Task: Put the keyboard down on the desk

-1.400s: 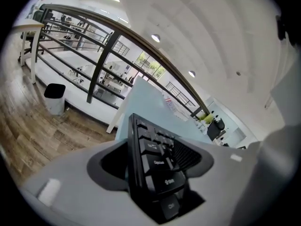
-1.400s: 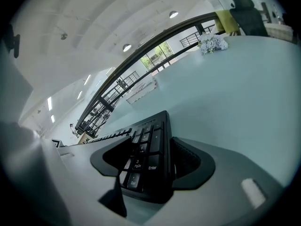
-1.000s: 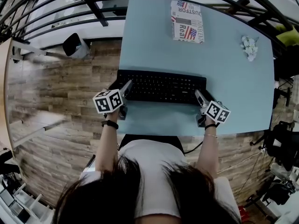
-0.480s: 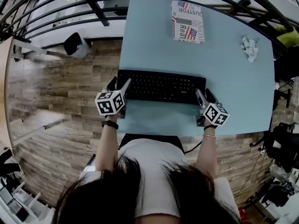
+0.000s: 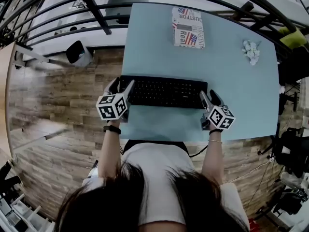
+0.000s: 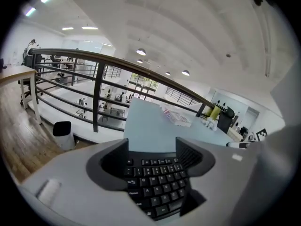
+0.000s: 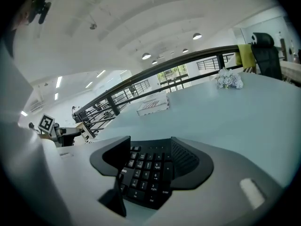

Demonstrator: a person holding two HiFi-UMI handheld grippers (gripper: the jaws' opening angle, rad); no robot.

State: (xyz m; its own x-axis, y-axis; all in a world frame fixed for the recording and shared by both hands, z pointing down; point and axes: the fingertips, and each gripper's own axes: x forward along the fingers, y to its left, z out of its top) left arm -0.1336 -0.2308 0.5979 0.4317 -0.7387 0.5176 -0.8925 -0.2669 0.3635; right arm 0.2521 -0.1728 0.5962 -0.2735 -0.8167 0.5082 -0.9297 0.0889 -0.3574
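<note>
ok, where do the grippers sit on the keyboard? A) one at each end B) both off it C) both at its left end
A: left gripper is at the left end of the keyboard, right gripper at its right end, with keys showing between both pairs of jaws.

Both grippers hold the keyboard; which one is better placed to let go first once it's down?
Right, probably. The right gripper clamps the keyboard end well inside the desk; the left gripper holds the end at the desk's left edge, so releasing it later seems safer.
</note>
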